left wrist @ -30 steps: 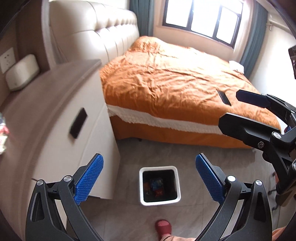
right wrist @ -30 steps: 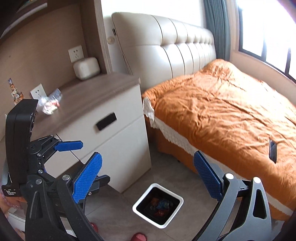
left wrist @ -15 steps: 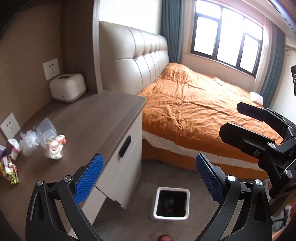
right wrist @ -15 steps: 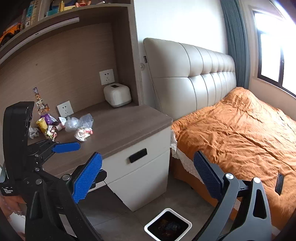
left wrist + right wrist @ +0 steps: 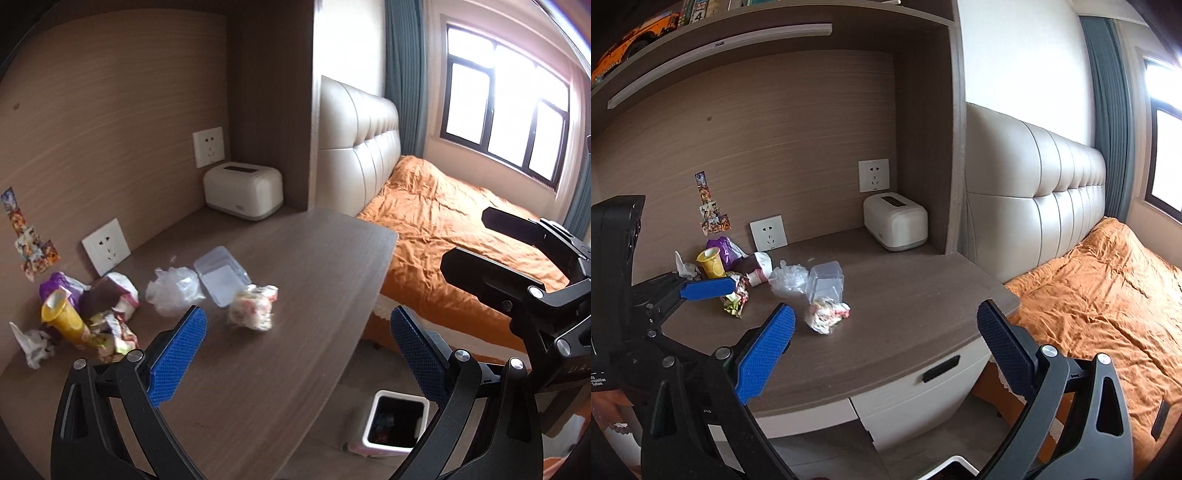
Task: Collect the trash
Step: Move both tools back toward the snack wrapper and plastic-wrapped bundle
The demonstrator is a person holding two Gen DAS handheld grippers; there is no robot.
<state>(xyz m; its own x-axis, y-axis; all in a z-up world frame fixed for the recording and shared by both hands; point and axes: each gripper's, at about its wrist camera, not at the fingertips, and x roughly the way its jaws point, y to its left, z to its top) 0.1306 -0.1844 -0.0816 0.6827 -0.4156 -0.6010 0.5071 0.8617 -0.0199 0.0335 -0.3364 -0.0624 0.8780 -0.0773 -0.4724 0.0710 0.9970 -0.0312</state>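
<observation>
Left hand-held gripper: blue pads spread wide, nothing between them; it hangs over the counter at the bottom of the left wrist frame.
Right hand-held gripper: jaws just as wide apart and empty, low in the right wrist frame, above the counter's front edge.
Trash: all on the counter, left of centre. A crumpled wrapper lies nearest, alone; just behind it sit a clear box and a clear bag, touching.
Pile: further left, by the wall, a yellow cup, a purple bag, snack wrappers and a white tissue bunch together.
Bin: white, on the floor at lower right of the left wrist frame, below the counter's edge, with dark stuff inside.
Back corner: a cream box stands under a socket.
Bed: orange cover, right side of the frame.
</observation>
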